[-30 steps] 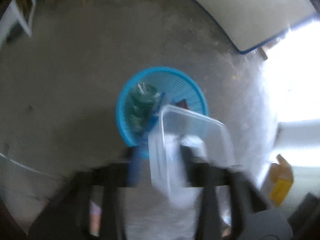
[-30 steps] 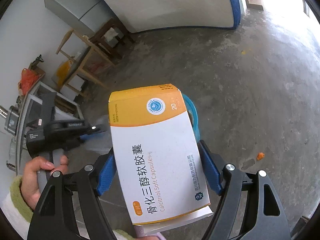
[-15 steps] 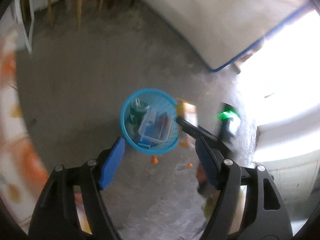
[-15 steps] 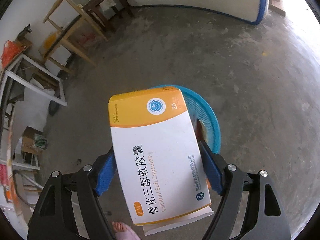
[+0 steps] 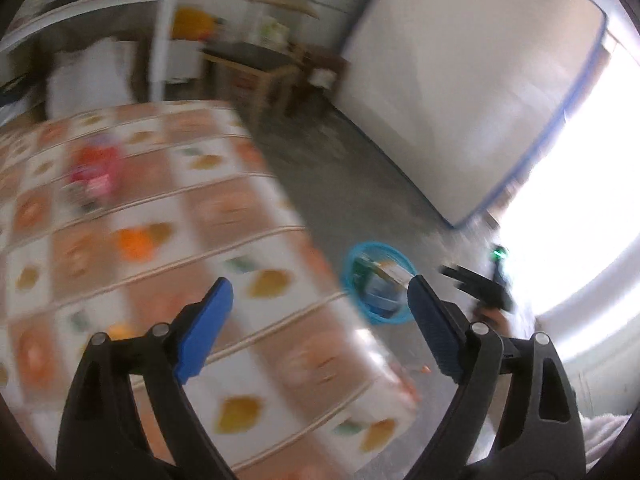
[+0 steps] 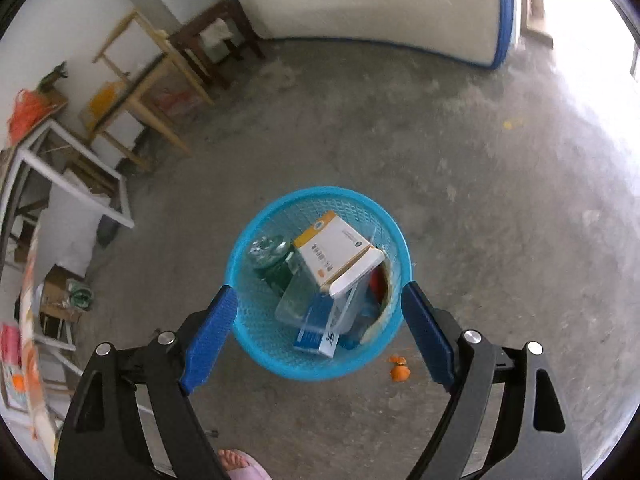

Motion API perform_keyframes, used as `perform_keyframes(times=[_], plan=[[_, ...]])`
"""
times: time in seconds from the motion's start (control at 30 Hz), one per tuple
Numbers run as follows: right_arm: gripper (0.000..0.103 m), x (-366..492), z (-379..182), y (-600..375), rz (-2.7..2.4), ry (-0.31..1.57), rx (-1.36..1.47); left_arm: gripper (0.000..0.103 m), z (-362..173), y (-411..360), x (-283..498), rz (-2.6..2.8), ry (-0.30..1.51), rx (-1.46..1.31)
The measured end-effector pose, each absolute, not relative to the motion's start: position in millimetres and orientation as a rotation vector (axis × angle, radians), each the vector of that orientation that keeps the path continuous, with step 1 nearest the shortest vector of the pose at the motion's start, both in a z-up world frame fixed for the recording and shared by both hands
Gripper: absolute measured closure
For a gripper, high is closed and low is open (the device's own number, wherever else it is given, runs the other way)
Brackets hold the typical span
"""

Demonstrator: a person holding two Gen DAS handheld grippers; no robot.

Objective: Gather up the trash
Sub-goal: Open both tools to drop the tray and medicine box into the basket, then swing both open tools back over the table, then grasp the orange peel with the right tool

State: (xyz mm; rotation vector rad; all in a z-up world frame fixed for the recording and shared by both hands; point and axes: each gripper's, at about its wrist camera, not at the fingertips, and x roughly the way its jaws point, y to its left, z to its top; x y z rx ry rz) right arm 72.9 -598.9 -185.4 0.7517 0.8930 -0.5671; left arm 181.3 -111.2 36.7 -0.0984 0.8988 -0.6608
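The right gripper [image 6: 316,334] hangs above a blue basket [image 6: 256,344] on the concrete floor, jaws wide and empty; inside lie a medicine box [image 6: 334,250], a clear tub [image 6: 298,300] and a green jar [image 6: 276,266]; the left gripper [image 5: 320,326], also wide and empty, faces a patterned table [image 5: 160,248] bearing a blurred red item [image 5: 94,170], probably light and soft, best pinched mid-body.

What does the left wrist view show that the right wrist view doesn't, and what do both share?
Only the left wrist view shows the fruit-patterned tablecloth with a blurred red item, and the open left gripper. Only the right shows the basket's contents clearly: medicine box, clear container, green bottle, plus orange peel on the floor and the open right gripper. Both show the blue basket.
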Motion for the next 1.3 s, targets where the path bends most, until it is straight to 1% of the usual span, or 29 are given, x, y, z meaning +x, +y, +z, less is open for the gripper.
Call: perform_keyframes(times=[0.2, 0.3, 0.4, 0.5, 0.6, 0.7, 0.8, 0.87, 0.9, 1.07, 1.2, 1.23, 1.27, 1.3], plan=[[0.021, 52.6, -108.8, -548.2, -0.449, 0.820, 0.623, 0.018, 33.6, -5.7, 164.0, -0.465, 0.857, -0.172], [0.021, 59.1, -55.9, -505.0, -0.317, 0.765, 0.557, 0.018, 30.2, 35.0, 151.6, -0.407, 0.832, -0.208], [0.021, 71.6, -15.3, -463.0, -0.193, 0.732, 0.491, 0.018, 23.4, 65.2, 137.8, -0.359, 0.820, -0.229], [0.021, 96.9, 22.5, -398.0, -0.017, 0.720, 0.417, 0.018, 15.8, 83.9, 129.7, -0.336, 0.817, -0.249], [0.021, 120.7, 39.5, -341.8, 0.103, 0.726, 0.361, 0.018, 7.3, 97.6, 118.7, -0.283, 0.799, -0.228], [0.021, 155.7, 43.1, -271.6, 0.221, 0.750, 0.287, 0.018, -4.9, 104.6, 115.0, -0.232, 0.805, -0.195], [0.022, 183.5, 33.7, -216.2, 0.264, 0.773, 0.221, 0.018, -16.0, 113.8, 114.4, -0.230, 0.821, -0.220], [0.027, 212.0, 20.2, -181.2, 0.267, 0.800, 0.182, 0.018, -20.3, 115.7, 115.9, -0.228, 0.824, -0.226], [0.028, 226.8, 13.8, -164.3, 0.266, 0.815, 0.158, 0.018, -22.7, 117.5, 117.7, -0.227, 0.823, -0.227], [0.040, 278.8, -24.0, -110.4, 0.219, 0.894, 0.012, 0.018, -29.8, 120.1, 124.2, -0.228, 0.825, -0.227], [0.041, 300.6, -44.3, -92.1, 0.191, 0.927, -0.093, 0.018, -42.4, 123.8, 131.9, -0.245, 0.848, -0.250], [0.045, 304.1, -48.0, -89.7, 0.185, 0.933, -0.110, 0.018, -46.8, 125.1, 134.2, -0.255, 0.863, -0.266], [0.053, 306.4, -50.5, -88.4, 0.179, 0.939, -0.119, 0.018, -50.3, 126.0, 135.8, -0.261, 0.875, -0.278], [0.058, 309.2, -53.4, -87.9, 0.168, 0.948, -0.124, 0.018, -53.4, 126.9, 137.4, -0.266, 0.885, -0.286]])
